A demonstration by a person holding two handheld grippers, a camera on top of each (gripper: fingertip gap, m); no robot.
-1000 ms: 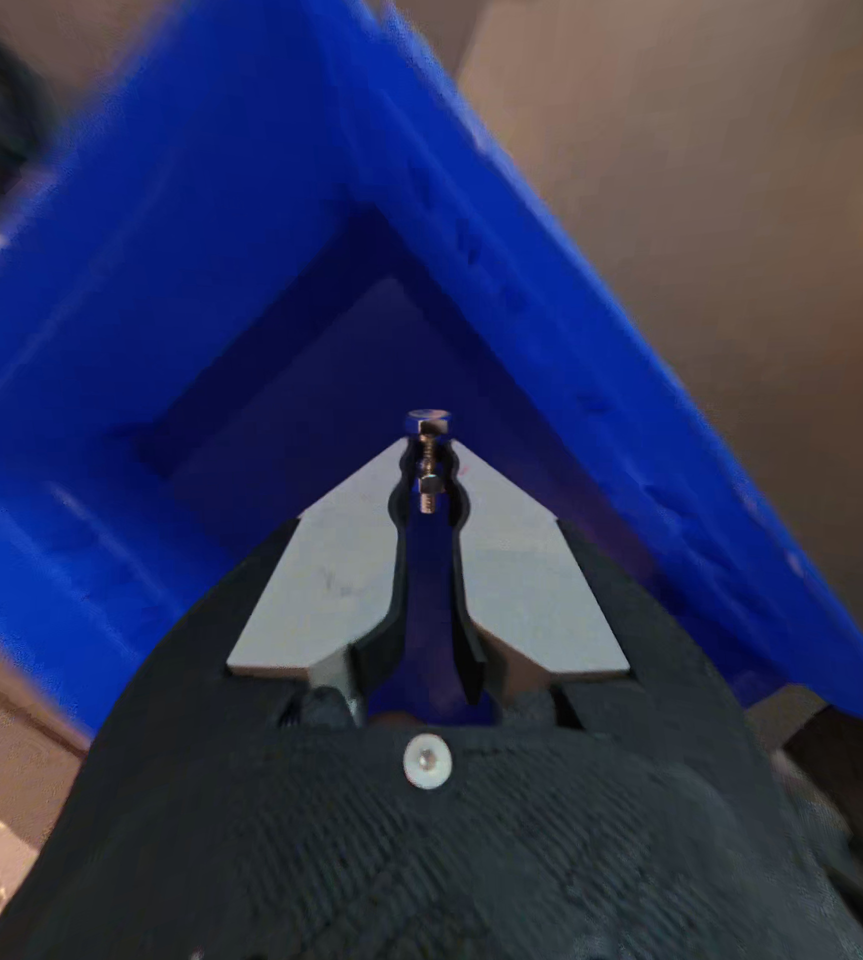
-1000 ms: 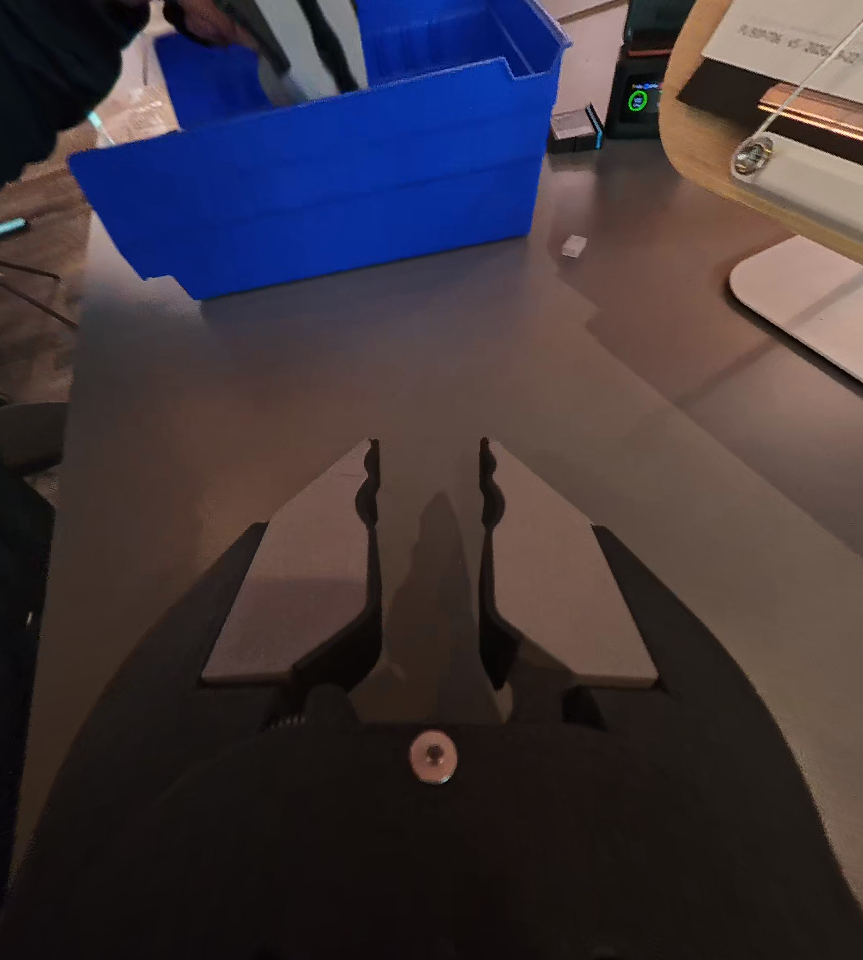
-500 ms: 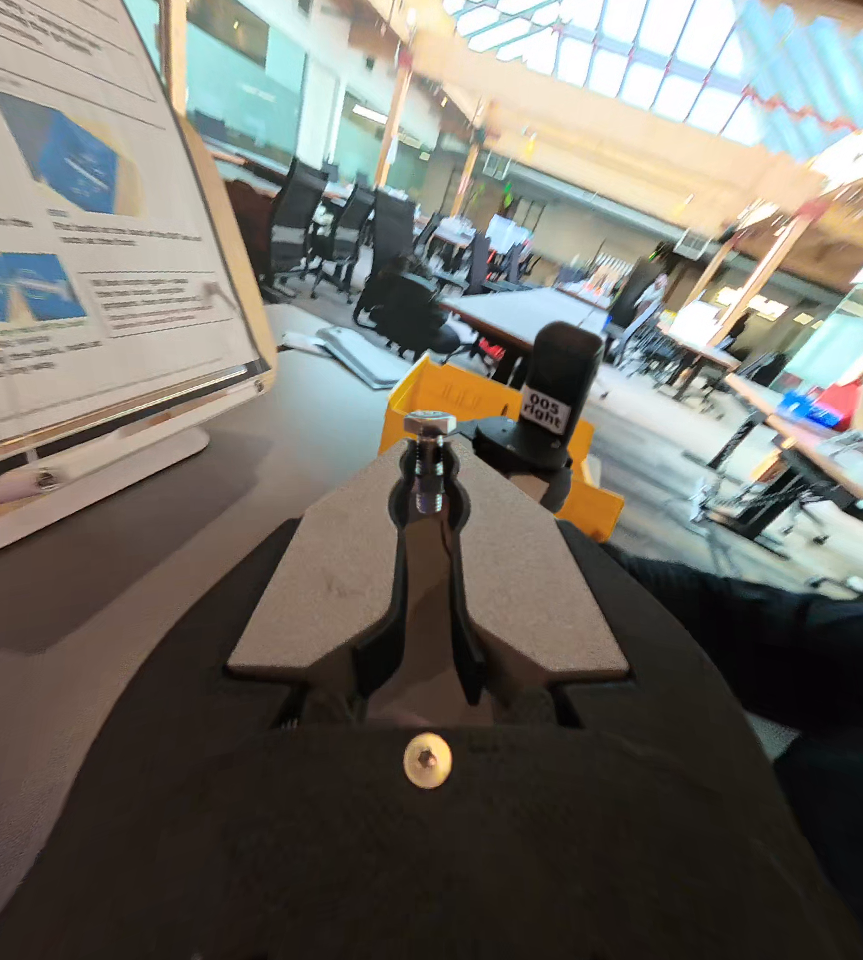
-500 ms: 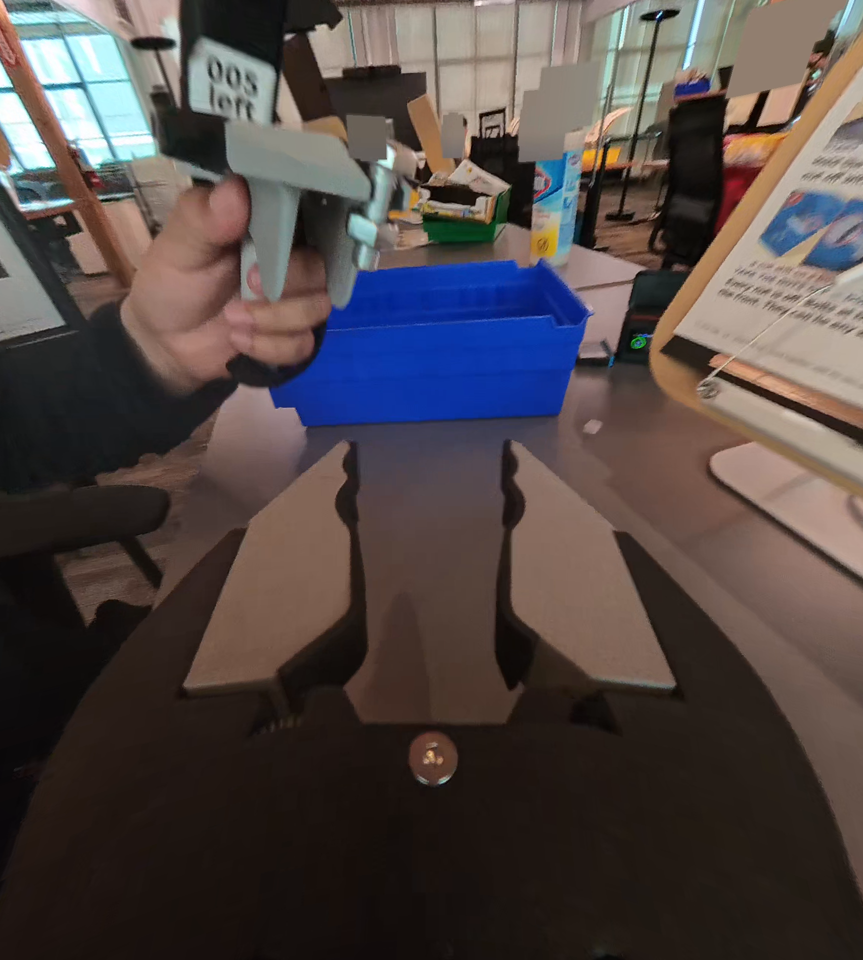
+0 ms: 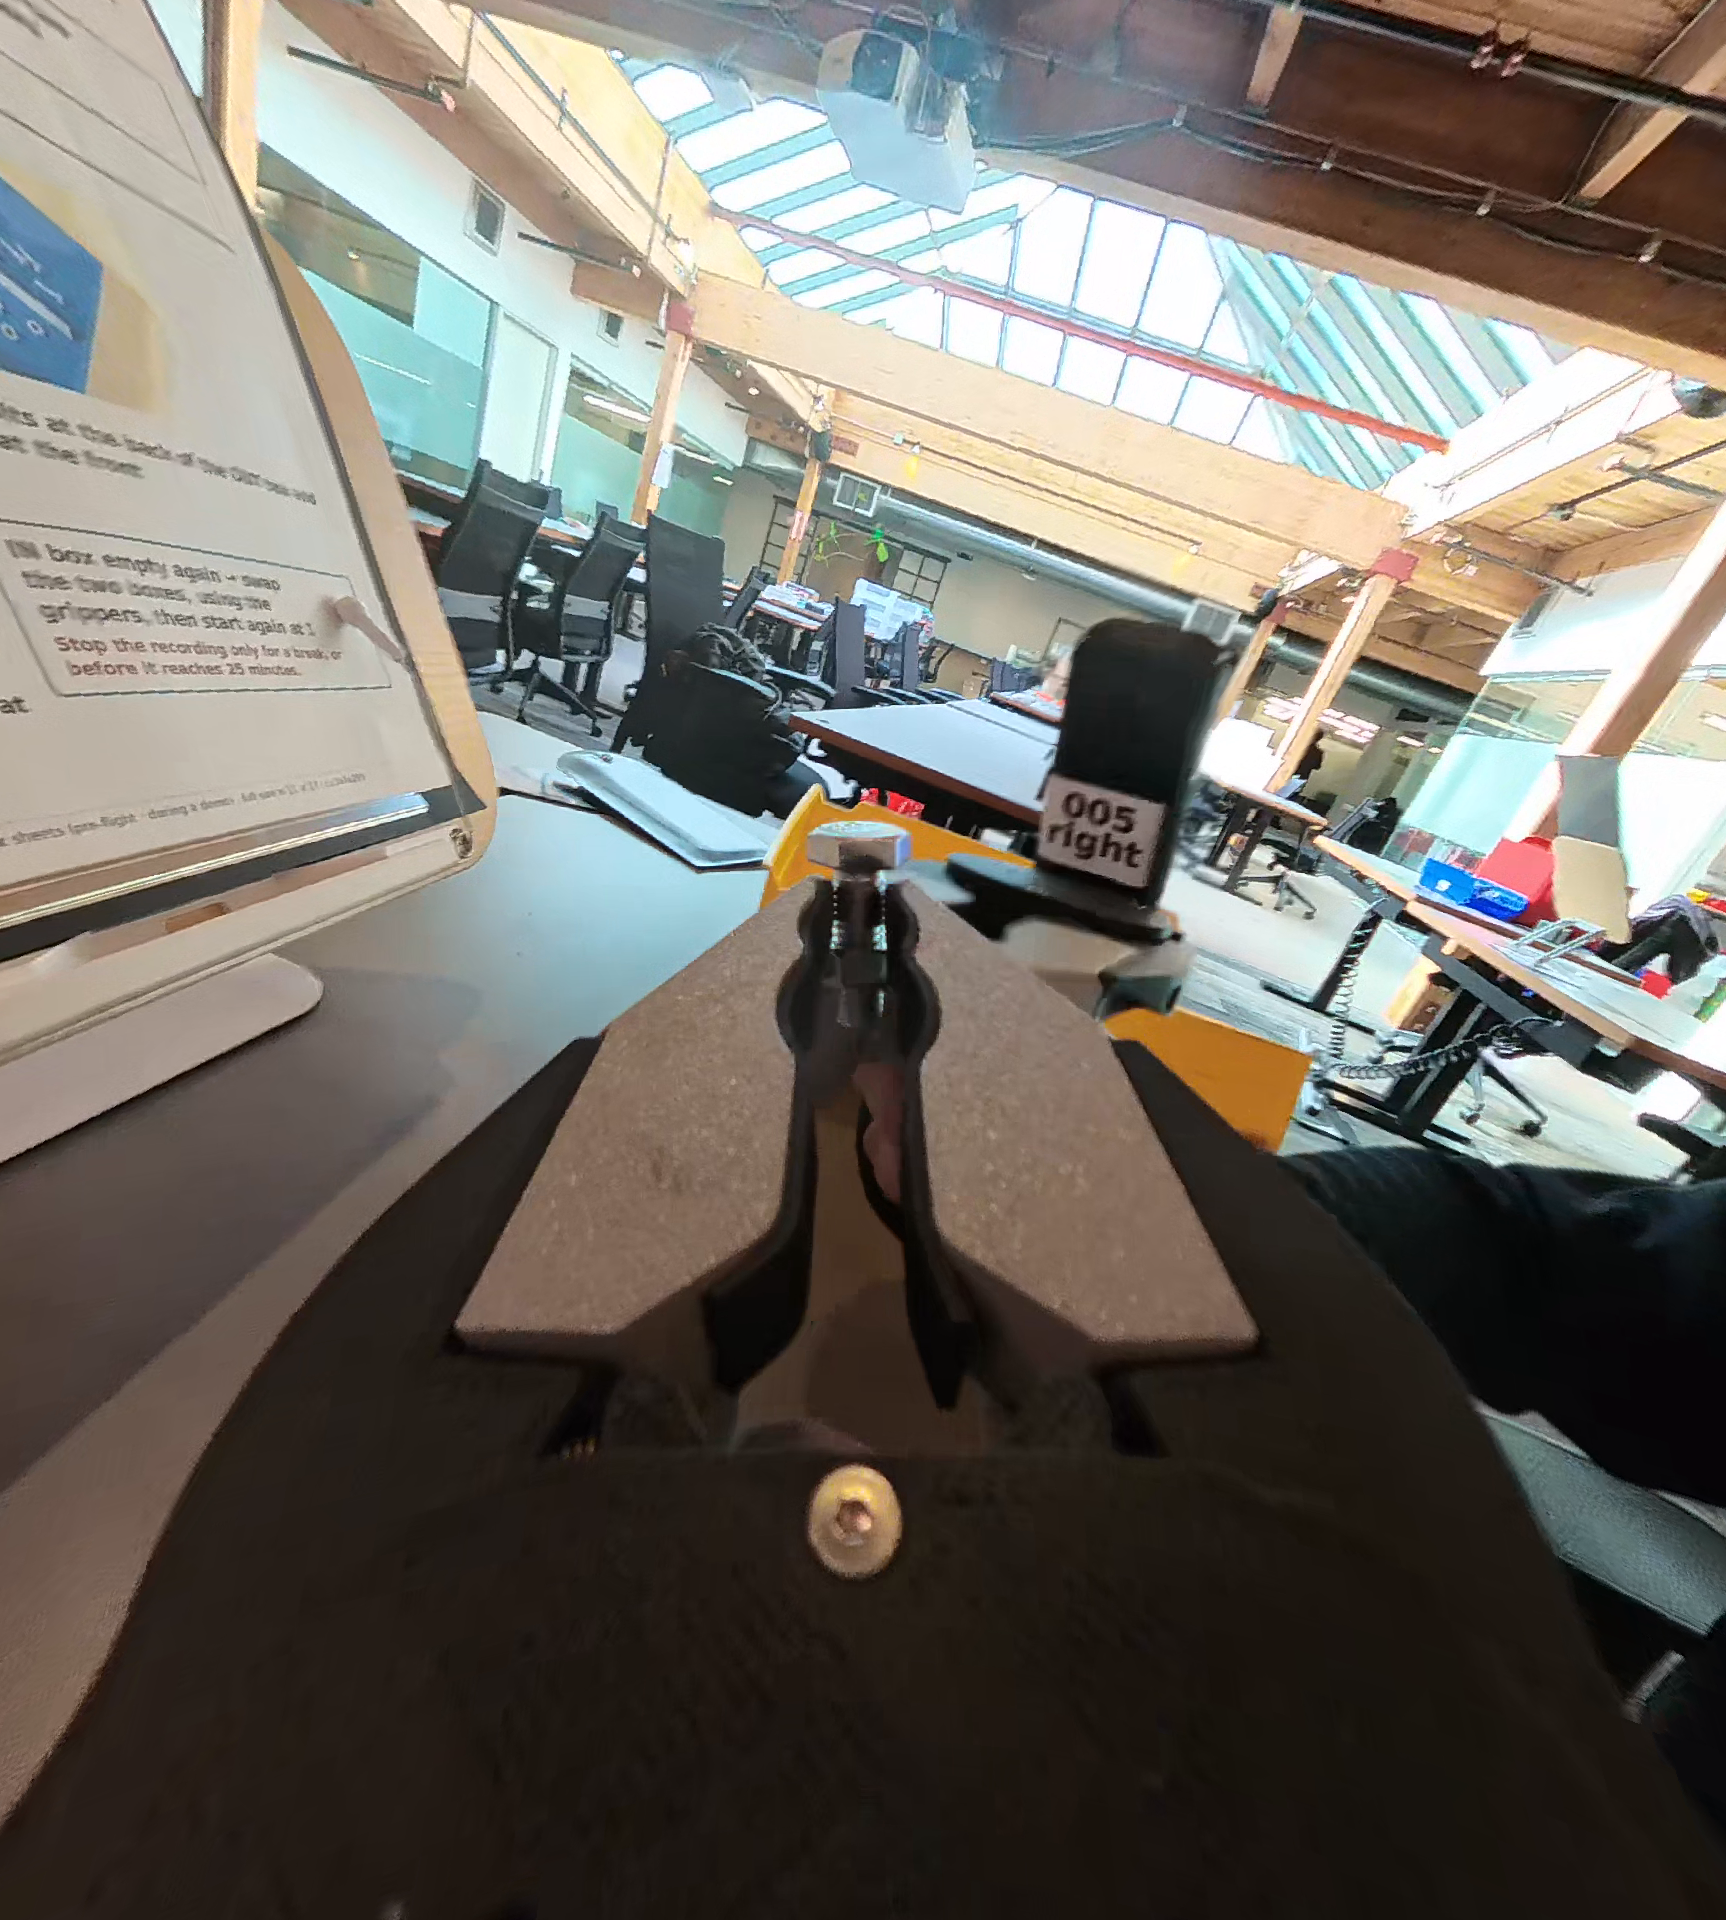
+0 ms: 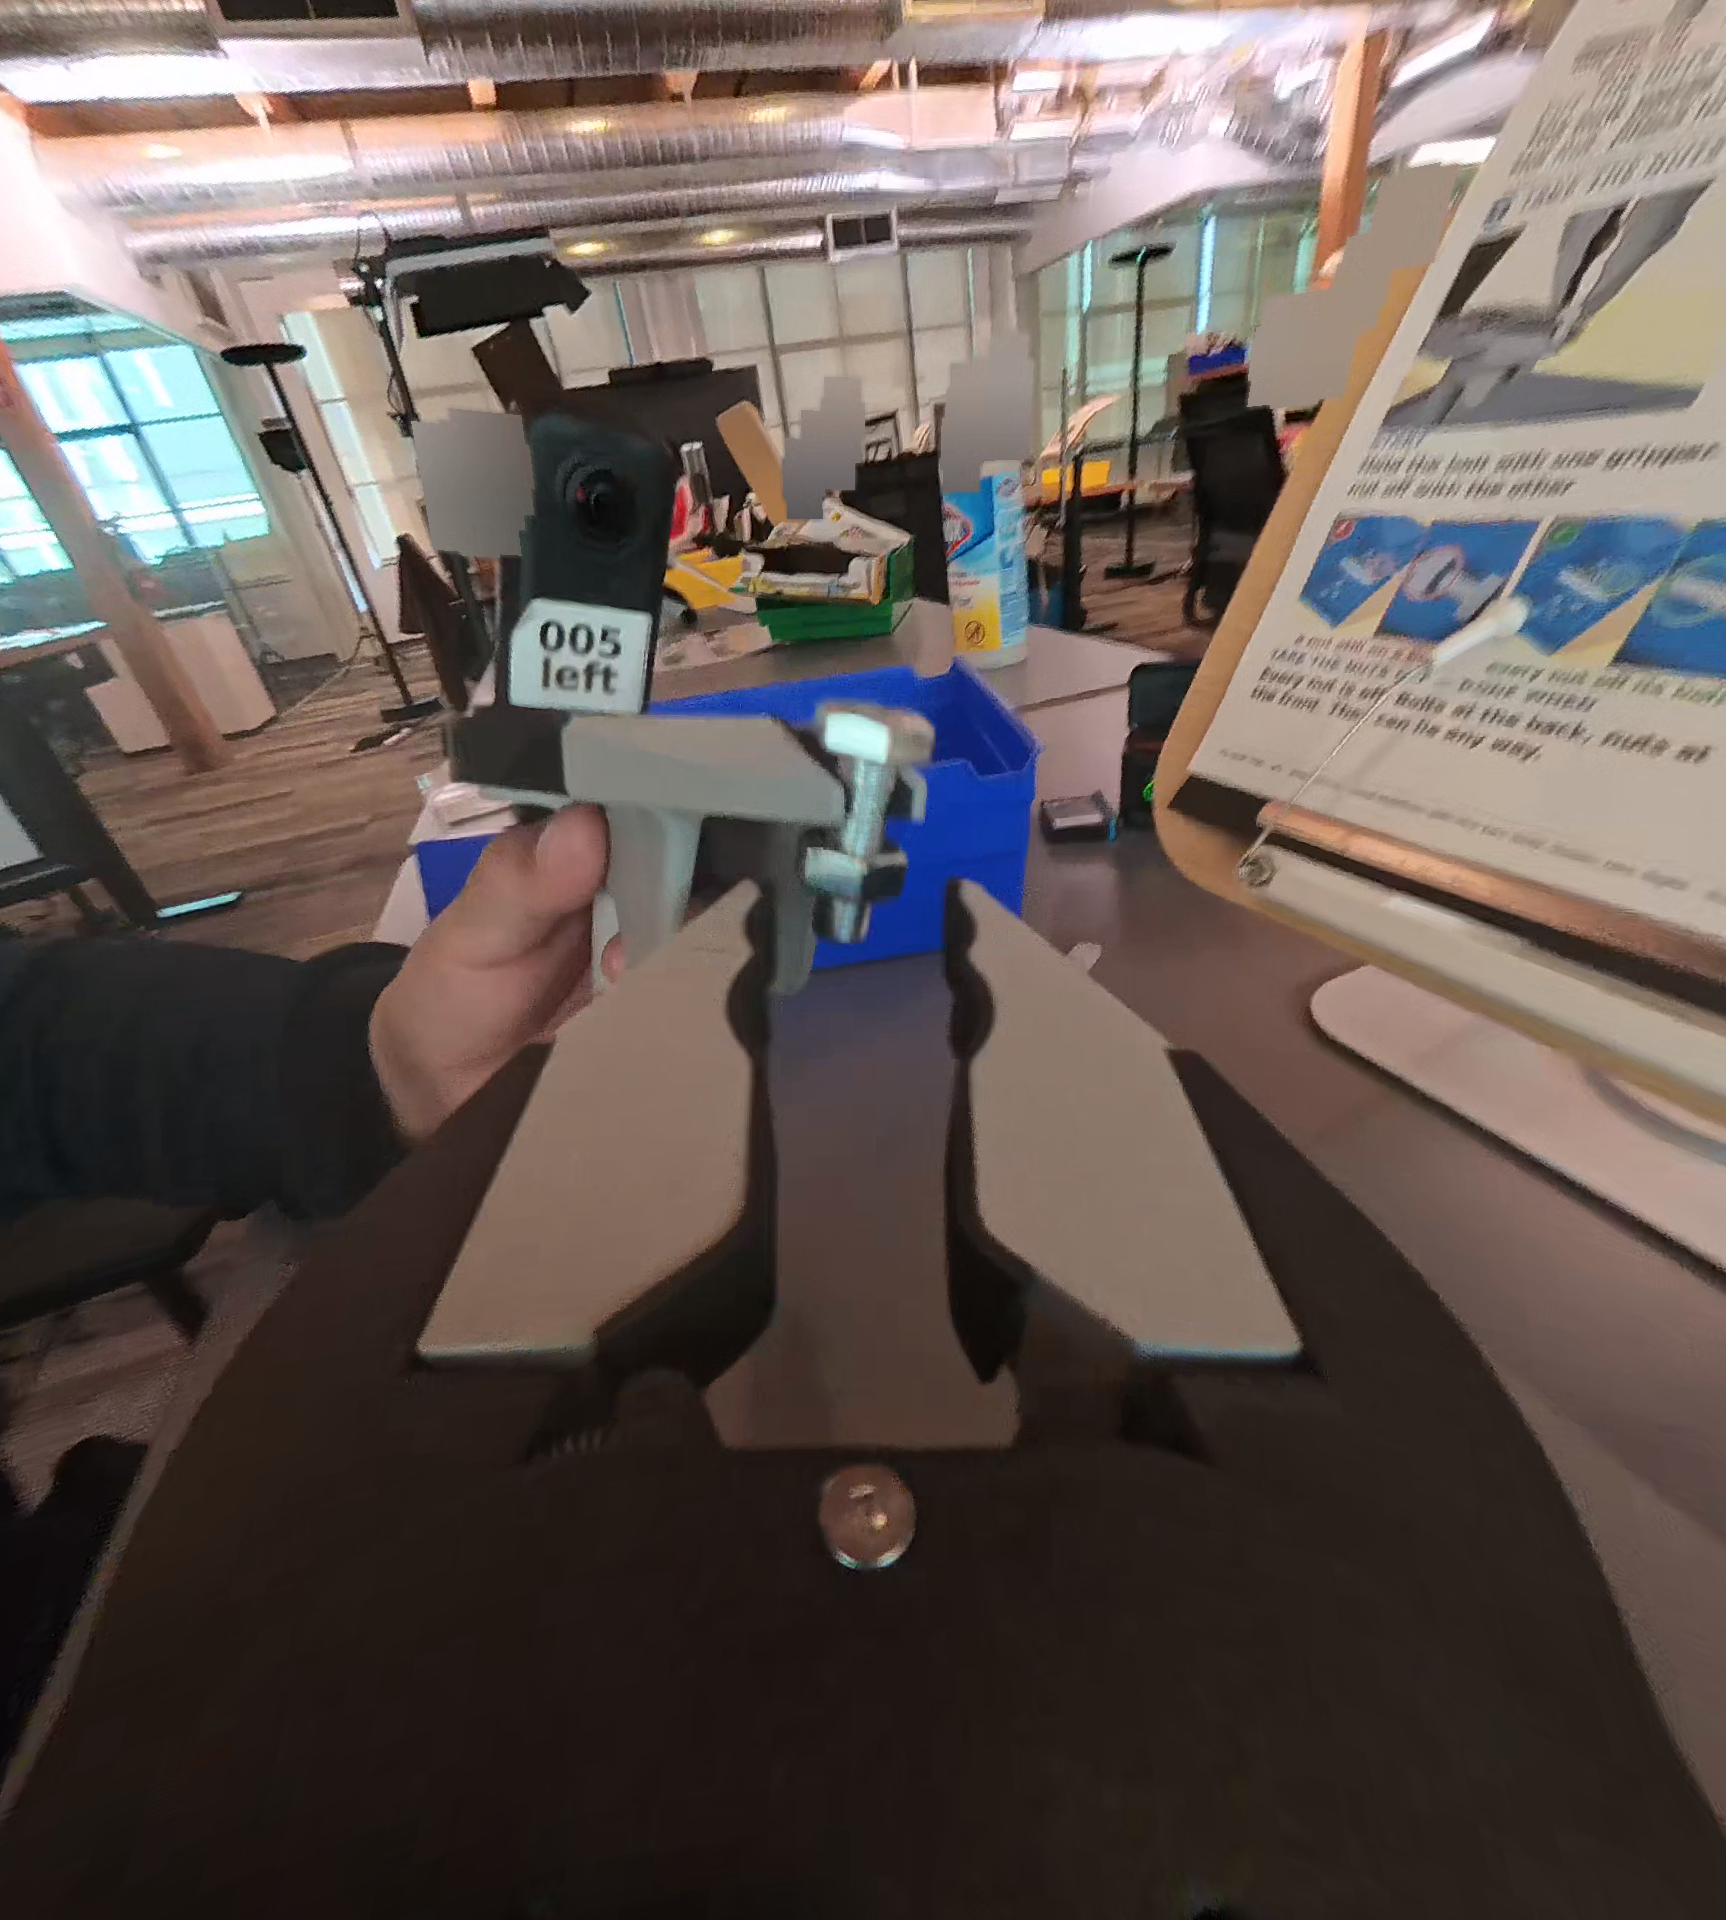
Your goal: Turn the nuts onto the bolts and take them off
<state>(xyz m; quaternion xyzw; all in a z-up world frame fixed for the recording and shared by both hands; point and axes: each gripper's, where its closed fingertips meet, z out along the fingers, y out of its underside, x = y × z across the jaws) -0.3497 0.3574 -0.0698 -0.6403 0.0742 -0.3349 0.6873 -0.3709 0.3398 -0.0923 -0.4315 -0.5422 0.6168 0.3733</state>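
Note:
My left gripper (image 5: pixel 857 940) is shut on a silver hex bolt (image 5: pixel 857 894) held upright, head on top, with a nut (image 5: pixel 859 1003) on the lower thread. In the right wrist view the left gripper (image 6: pixel 864 821) is held in a hand, with the bolt (image 6: pixel 869 800) and nut (image 6: pixel 838 868) showing just beyond my right gripper (image 6: pixel 854 935). My right gripper is open and empty, its fingertips just below and in front of the bolt's lower end. The right gripper (image 5: pixel 1077 914) also shows in the left wrist view, behind the bolt.
A blue bin (image 6: pixel 973 790) stands on the dark table (image 6: pixel 1150 1039) behind the bolt. A yellow bin (image 5: pixel 1212 1070) is at the table's right side. An instruction sheet on a white stand (image 6: pixel 1524 644) stands at the back. A black-sleeved arm (image 6: pixel 132 1060) comes in from the left.
My left gripper has lifted the bolt out of the blue bin and brought it upright in front of my right gripper. My right gripper has risen off the table and opened wider.

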